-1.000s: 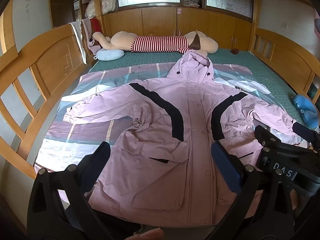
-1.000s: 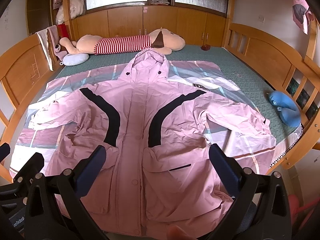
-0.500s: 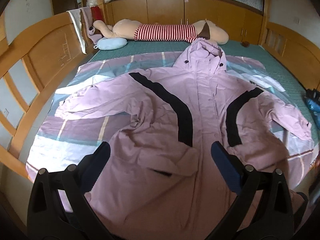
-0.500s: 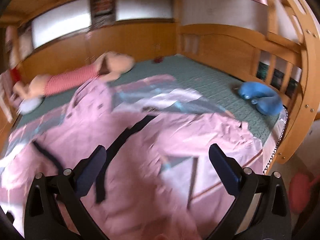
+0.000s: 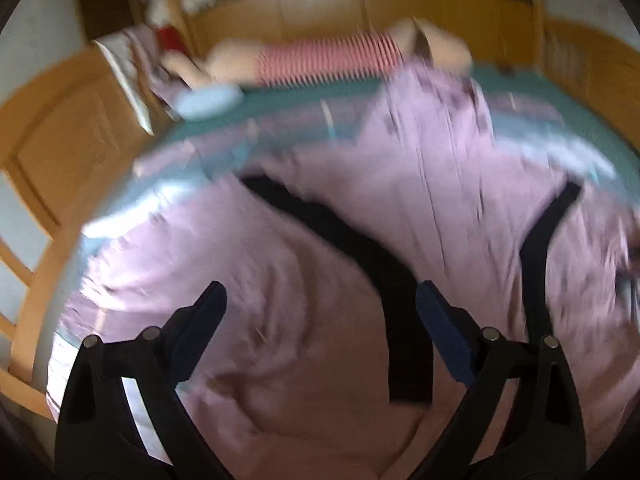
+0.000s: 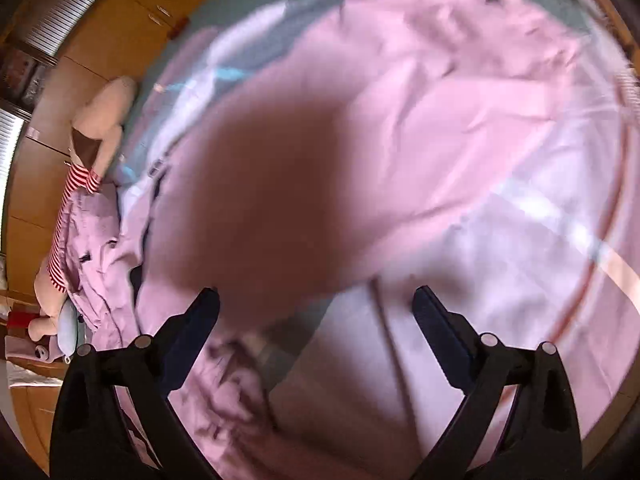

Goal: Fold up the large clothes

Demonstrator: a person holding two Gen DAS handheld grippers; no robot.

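Observation:
A large pink jacket (image 5: 320,248) with black curved stripes (image 5: 360,248) lies spread flat, front up, on the bed. My left gripper (image 5: 320,312) is open and empty, low over the jacket's left chest and sleeve. In the right wrist view the jacket's right sleeve (image 6: 440,92) fills the frame, tilted and blurred. My right gripper (image 6: 316,308) is open and empty, close above the sleeve and the pale sheet (image 6: 520,260). A dark shadow falls on the sleeve.
A striped bedsheet (image 5: 160,200) covers a green mattress. A long plush toy in a red-striped shirt (image 5: 328,56) and a blue pillow (image 5: 208,100) lie at the bed's head. Wooden bed rails (image 5: 48,152) stand at the left; wooden cupboards (image 6: 120,32) line the back.
Both grippers have moved forward and down toward the jacket. The right one has swung right and rolled over the right sleeve. Both views are motion-blurred now.

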